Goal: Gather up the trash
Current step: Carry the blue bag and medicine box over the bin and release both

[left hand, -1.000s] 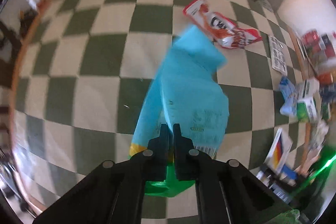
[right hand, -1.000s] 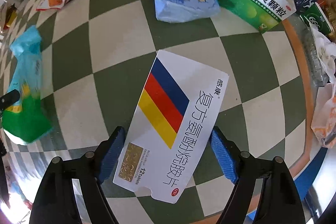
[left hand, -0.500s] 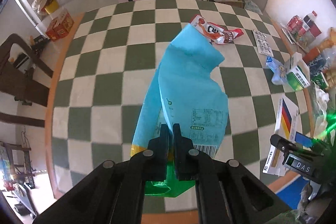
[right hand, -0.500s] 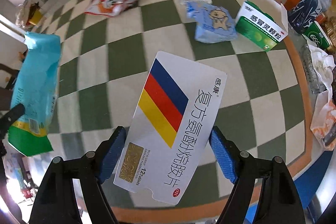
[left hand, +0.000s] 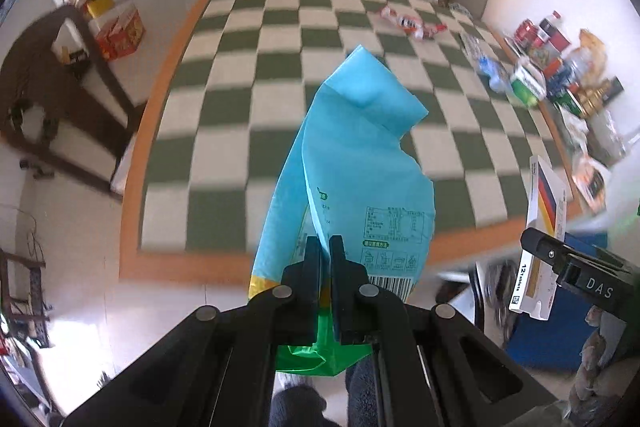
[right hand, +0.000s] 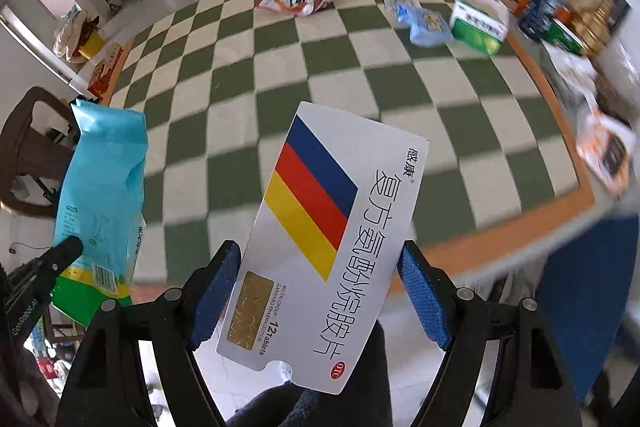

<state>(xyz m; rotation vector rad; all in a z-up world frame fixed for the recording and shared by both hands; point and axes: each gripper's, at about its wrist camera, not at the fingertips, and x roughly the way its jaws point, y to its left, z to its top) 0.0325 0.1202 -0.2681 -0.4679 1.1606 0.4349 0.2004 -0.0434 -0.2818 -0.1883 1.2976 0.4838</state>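
You are carrying two pieces clear of green-checked tabletop [left hand: 280, 99]. Left gripper [left hand: 325, 247] fingers pinching crumpled blue-green plastic packet [left hand: 360, 163] narrow; right gripper [right hand: 320, 291] fingers clamping flat white striped medicine box [right hand: 332, 227] by side edges. Keep squeezing both; packet hanging floppy ahead of fingers, box possibly slipping.

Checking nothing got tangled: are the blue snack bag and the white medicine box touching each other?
Apart. In the right wrist view the blue snack bag hangs at far left, with checkered table plainly visible between it and the white medicine box.
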